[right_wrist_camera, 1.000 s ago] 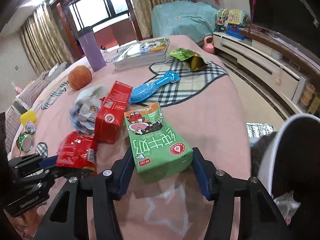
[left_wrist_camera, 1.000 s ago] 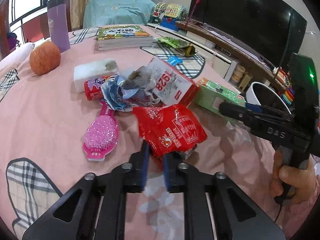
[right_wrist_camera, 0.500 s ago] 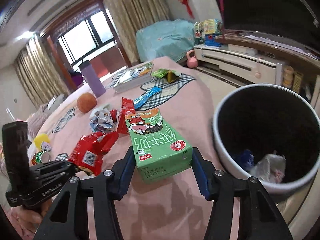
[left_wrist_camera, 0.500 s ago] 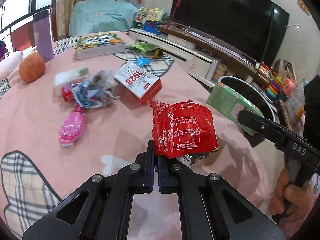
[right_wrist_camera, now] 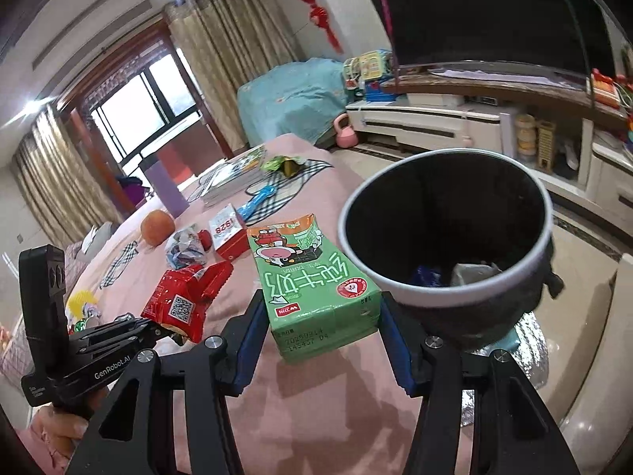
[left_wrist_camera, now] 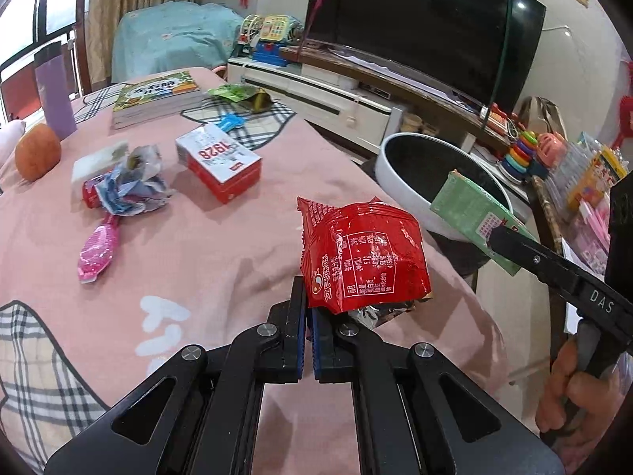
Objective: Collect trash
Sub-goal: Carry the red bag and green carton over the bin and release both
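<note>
The left gripper [left_wrist_camera: 307,318] points down over the pink tablecloth [left_wrist_camera: 190,261], its jaws pinched tight on the lower edge of a red snack wrapper [left_wrist_camera: 362,253] held clear of the cloth. The right gripper [right_wrist_camera: 318,330] angles toward the white-rimmed bin [right_wrist_camera: 447,301], its blue pads clamping a green milk carton [right_wrist_camera: 312,277] stamped "20250814", just beside the rim. A red-and-white box [left_wrist_camera: 219,162] on the cloth reads "1928".
</note>
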Motion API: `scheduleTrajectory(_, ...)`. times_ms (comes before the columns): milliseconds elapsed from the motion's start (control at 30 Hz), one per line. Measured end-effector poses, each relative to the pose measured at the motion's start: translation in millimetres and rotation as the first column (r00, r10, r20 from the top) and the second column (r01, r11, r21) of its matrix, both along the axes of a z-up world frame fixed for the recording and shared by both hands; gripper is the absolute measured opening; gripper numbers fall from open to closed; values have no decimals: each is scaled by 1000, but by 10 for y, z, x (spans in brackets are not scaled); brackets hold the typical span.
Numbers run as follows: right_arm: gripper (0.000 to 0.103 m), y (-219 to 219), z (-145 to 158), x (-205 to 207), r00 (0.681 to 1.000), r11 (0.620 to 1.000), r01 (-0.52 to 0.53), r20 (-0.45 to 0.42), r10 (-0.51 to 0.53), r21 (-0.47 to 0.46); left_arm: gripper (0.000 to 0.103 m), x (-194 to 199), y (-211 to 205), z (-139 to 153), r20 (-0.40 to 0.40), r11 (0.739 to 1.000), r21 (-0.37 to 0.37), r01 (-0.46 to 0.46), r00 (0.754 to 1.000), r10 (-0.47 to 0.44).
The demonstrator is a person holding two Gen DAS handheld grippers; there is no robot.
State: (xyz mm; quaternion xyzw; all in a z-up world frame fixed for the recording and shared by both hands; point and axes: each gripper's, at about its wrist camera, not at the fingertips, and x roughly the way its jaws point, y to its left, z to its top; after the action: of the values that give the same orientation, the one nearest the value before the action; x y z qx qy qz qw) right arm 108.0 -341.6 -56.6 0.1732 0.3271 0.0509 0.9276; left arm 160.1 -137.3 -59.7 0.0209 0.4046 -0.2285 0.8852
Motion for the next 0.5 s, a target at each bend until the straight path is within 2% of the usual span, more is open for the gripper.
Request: scheduleTrajectory(500,55,-397,5,-214,993,994,113,17,-113,12,2,-19,-538,91,25,997,23,76,997,-76)
